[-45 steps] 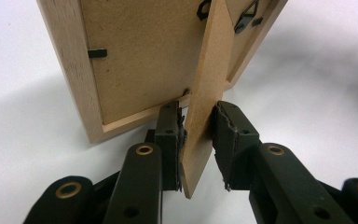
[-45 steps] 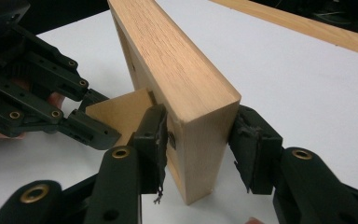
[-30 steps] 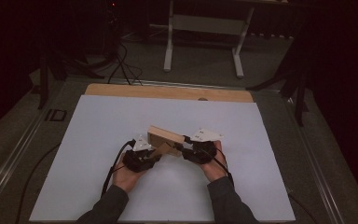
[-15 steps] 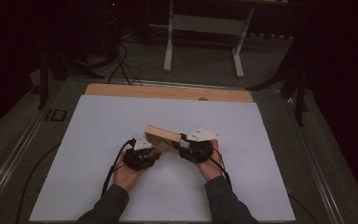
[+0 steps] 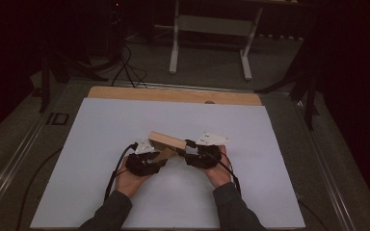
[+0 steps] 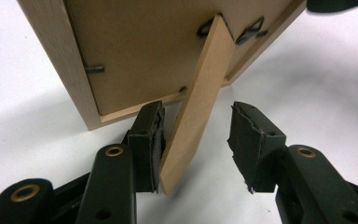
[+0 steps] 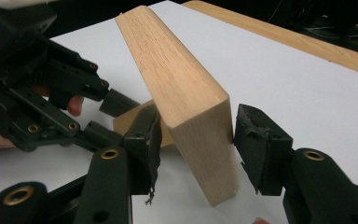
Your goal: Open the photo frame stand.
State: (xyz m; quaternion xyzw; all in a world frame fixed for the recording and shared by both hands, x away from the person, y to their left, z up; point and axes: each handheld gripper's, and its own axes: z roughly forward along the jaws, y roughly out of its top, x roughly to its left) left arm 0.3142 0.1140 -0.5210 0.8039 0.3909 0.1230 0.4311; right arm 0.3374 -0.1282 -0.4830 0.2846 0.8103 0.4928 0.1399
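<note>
A light wooden picture frame (image 5: 166,141) stands tilted on the white sheet between my two grippers. In the left gripper view its brown back panel (image 6: 140,56) faces me, with the fold-out stand strip (image 6: 200,93) swung out. My left gripper (image 6: 196,112) straddles that strip; its jaws have just been opening, the left pad beside the strip and the right pad well clear. My right gripper (image 7: 198,114) has the frame's thick side (image 7: 168,60) between its jaws, which have also just been opening, pads close on both sides. From above, the left gripper (image 5: 164,155) and right gripper (image 5: 184,147) meet under the frame.
A white sheet (image 5: 125,125) covers the table, with a bare wooden strip (image 5: 173,95) along the far edge. Beyond stands a white table frame (image 5: 212,29) on a dark floor with cables (image 5: 125,67). Gripper cables trail by my wrists.
</note>
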